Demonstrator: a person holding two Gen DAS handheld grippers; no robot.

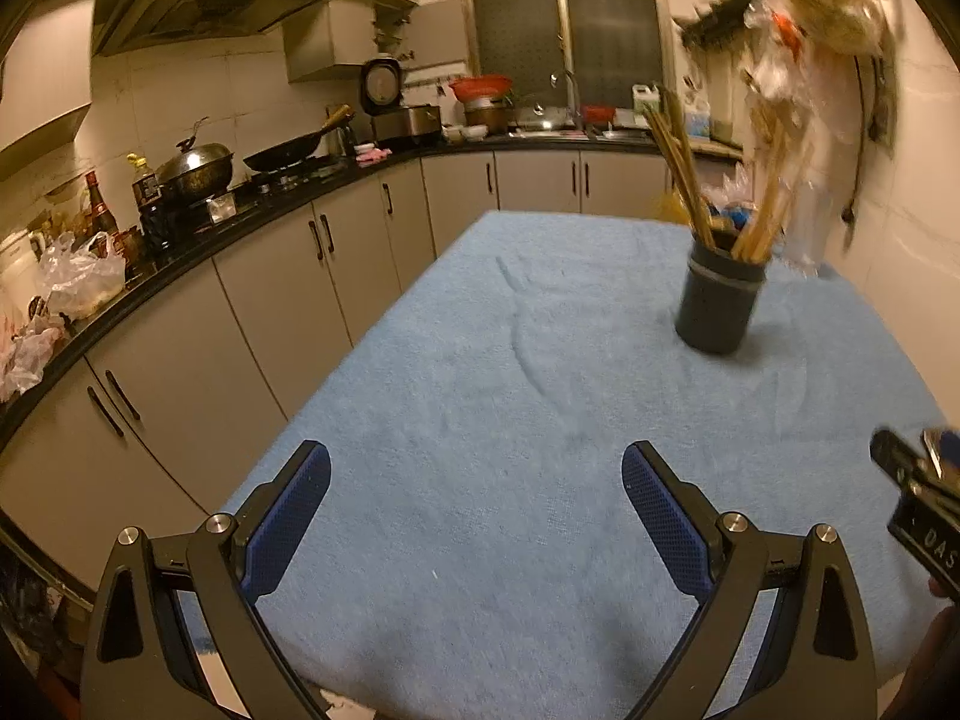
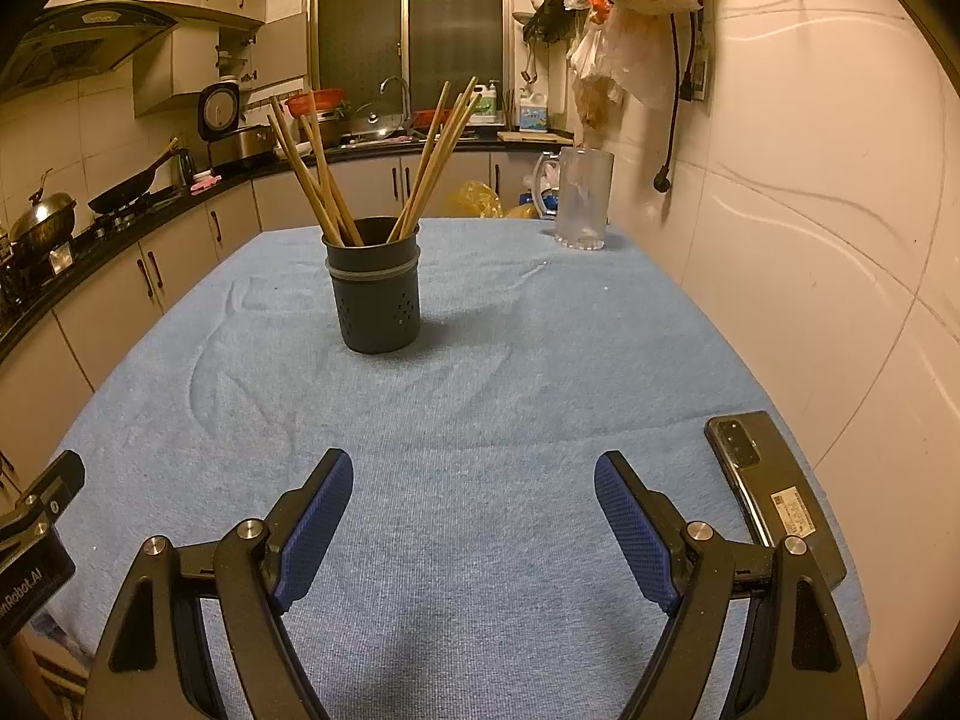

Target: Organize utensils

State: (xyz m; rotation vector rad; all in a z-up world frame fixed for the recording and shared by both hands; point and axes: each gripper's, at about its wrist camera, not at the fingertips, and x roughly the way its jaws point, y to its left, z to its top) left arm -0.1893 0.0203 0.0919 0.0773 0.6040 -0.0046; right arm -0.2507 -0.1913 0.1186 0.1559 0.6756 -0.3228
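Observation:
A dark round utensil holder (image 2: 377, 294) stands upright on the blue cloth-covered table (image 2: 480, 420), with several wooden chopsticks (image 2: 318, 174) leaning out of it to both sides. The left wrist view shows the same holder (image 1: 717, 300) far right, its chopsticks (image 1: 681, 168) blurred. My right gripper (image 2: 471, 468) hovers open over the near part of the cloth, well short of the holder, nothing between its blue pads. My left gripper (image 1: 474, 462) is open too, over bare cloth, to the left of the holder. Part of each tool shows at the edge of the other's view.
A dark phone (image 2: 774, 498) lies on the cloth by the right gripper, close to the tiled wall. A clear glass jug (image 2: 582, 198) stands at the table's far right corner. Plastic bags (image 2: 630, 6) hang on the wall above. Kitchen counter (image 1: 198, 228) with pans runs along the left.

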